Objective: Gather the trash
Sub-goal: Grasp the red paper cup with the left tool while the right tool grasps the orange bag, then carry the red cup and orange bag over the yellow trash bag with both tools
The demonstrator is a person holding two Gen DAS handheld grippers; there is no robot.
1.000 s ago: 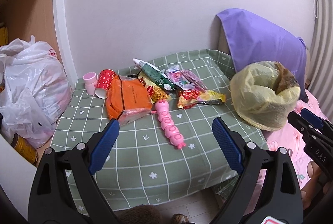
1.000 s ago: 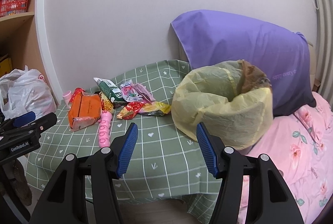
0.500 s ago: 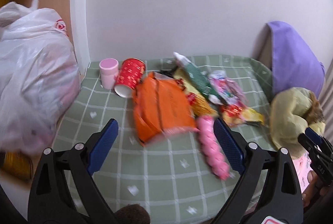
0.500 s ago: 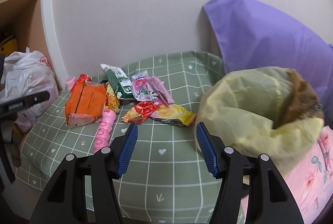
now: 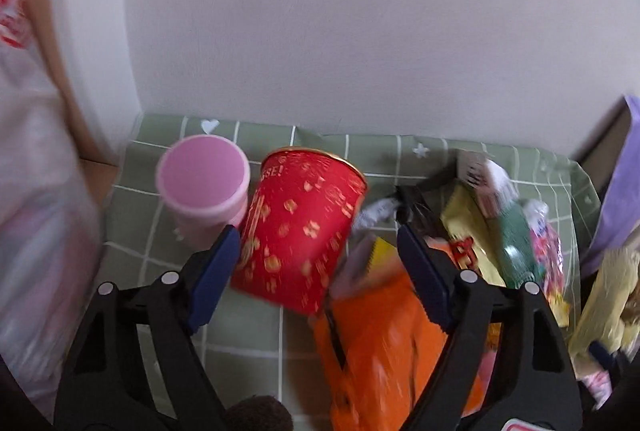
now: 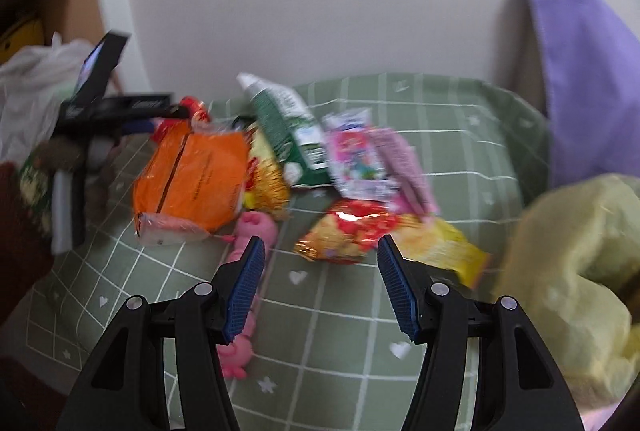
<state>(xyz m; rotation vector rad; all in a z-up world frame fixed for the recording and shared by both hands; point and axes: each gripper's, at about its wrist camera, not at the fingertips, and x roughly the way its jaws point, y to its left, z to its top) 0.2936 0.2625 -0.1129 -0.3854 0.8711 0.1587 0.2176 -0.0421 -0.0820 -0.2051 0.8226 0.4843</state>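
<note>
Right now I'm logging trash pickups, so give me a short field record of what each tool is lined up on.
left tool: open, red paper cup lying on its side between its fingers
beside cup: pink cup, orange packet
right tool: open, red-and-gold wrapper just beyond it
bin: yellow bag, at right
surface: green checked cloth

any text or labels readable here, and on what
"SSE!": partial gold lettering near the rim of the red paper cup.
Print on the green wrapper, orange packet and pink sachet: too blurred to read.
Pink cup: no text seen.
</note>
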